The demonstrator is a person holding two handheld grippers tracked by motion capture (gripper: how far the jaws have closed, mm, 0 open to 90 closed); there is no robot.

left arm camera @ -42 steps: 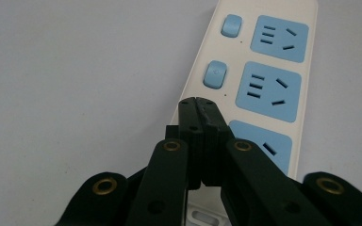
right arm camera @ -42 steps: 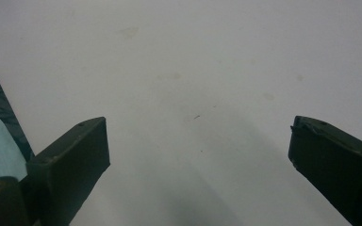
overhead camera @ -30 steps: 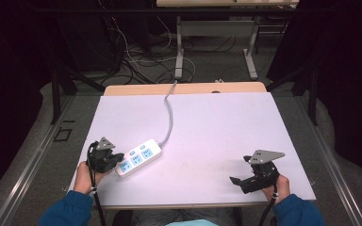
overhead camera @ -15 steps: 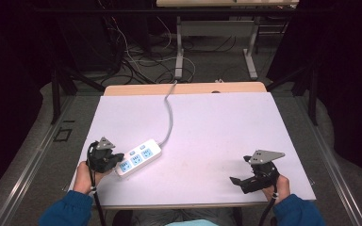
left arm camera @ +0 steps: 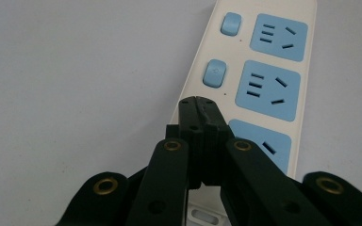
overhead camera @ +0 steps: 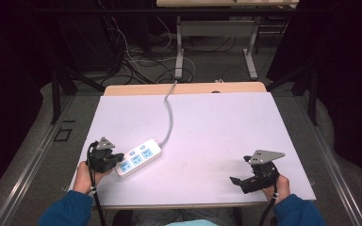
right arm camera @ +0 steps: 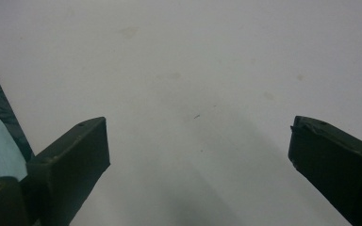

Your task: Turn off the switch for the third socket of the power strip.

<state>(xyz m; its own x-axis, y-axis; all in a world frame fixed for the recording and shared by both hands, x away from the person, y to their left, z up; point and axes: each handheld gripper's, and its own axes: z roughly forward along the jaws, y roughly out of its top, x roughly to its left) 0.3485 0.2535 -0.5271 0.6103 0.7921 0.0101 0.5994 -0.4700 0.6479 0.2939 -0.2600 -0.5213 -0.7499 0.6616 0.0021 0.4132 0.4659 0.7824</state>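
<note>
Near the table's (overhead camera: 273,122) front left corner, a white power strip (overhead camera: 139,158) is laid flat, sockets up. Its near end is met by the left gripper (left arm camera: 202,106), jaws pressed together on nothing, seemingly to press a blue switch (left arm camera: 215,73). Far right, the right gripper (overhead camera: 241,181) is kept wide open, empty.

Right of the power strip (overhead camera: 138,159) I see bare table (overhead camera: 217,132), free to pass; only its cable (overhead camera: 168,113) crosses toward the far edge.

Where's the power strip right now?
In the high view, the power strip lies on the table's near-left part, its end beside the shut left gripper.
</note>
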